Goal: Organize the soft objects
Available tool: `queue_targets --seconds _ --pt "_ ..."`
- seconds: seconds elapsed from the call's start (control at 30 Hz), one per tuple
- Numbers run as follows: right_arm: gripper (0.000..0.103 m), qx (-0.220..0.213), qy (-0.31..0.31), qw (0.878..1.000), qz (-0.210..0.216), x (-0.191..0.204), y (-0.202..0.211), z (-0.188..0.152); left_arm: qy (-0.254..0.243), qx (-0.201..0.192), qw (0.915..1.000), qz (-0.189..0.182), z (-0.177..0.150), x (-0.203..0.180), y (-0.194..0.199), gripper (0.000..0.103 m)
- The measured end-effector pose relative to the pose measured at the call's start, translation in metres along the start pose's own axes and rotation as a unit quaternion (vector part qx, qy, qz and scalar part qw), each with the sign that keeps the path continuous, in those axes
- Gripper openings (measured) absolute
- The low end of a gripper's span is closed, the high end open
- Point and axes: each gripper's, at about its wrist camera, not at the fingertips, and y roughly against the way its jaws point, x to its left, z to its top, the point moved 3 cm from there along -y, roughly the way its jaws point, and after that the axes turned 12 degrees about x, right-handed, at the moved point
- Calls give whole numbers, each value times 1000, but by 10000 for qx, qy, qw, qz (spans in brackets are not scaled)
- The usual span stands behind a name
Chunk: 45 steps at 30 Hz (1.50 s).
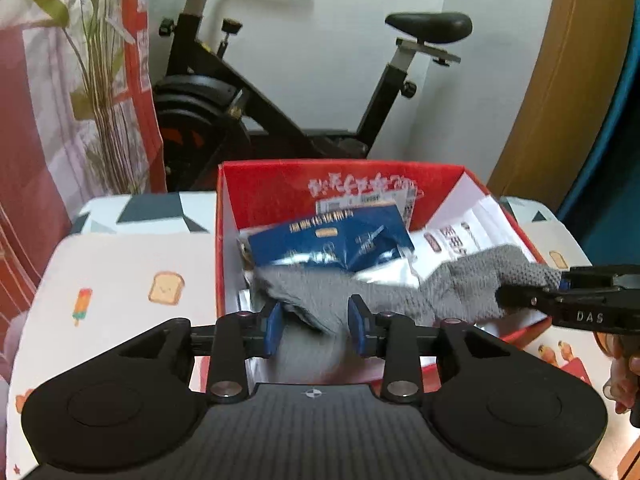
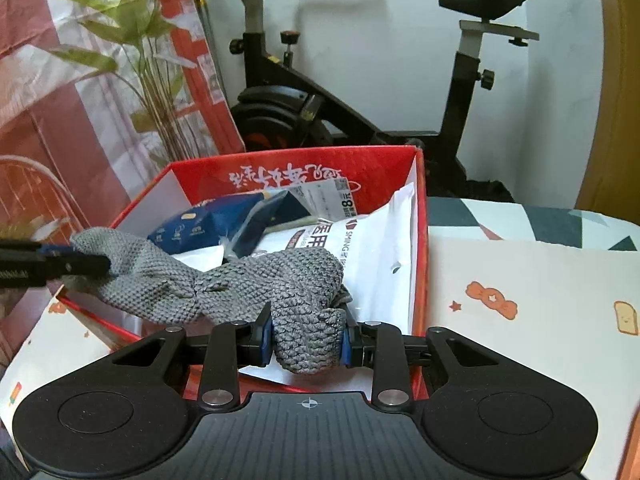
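A grey knitted cloth hangs stretched over the open red box. My left gripper is shut on one end of it, which bunches between the blue pads. My right gripper is shut on the other end of the grey knitted cloth, above the near wall of the red box. Each gripper shows in the other's view: the right one at the right edge, the left one at the left edge. Under the cloth lie a blue packet and a white packet.
The box stands on a table with a patterned cloth. An exercise bike stands behind, with a plant and a red-and-white curtain at the left. A wooden door is at the right.
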Motion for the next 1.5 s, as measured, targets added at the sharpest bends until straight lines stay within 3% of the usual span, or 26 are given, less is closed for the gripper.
queue_targets --seconds 0.17,0.43,0.5,0.77,0.87,0.97,1.17,1.5 --pt "28 168 66 9998 104 3 -6 1 -13 -256 9996 120 5 -3 6 37" --pt "27 431 96 9990 -40 13 -17 5 17 -298 9995 133 4 -8 0 37" --pt "29 412 128 9990 -145 15 -16 4 -12 -372 9992 145 2 -8 4 45" --pt "56 -52 165 9979 -623 14 12 12 -142 -706 9967 370 2 -16 22 84" --pt "58 -322 31 9975 -628 7 29 18 -218 -827 9949 539 1 -21 29 94" --pt "60 -495 -50 9968 -628 5 41 22 -283 -929 9931 658 1 -25 36 98" --pt "101 -1002 -127 9930 -620 8 68 21 -231 -1039 9912 785 2 -30 49 103" --pt "103 -1532 -84 9857 -694 30 115 16 18 -1298 9880 837 -6 -33 87 103"
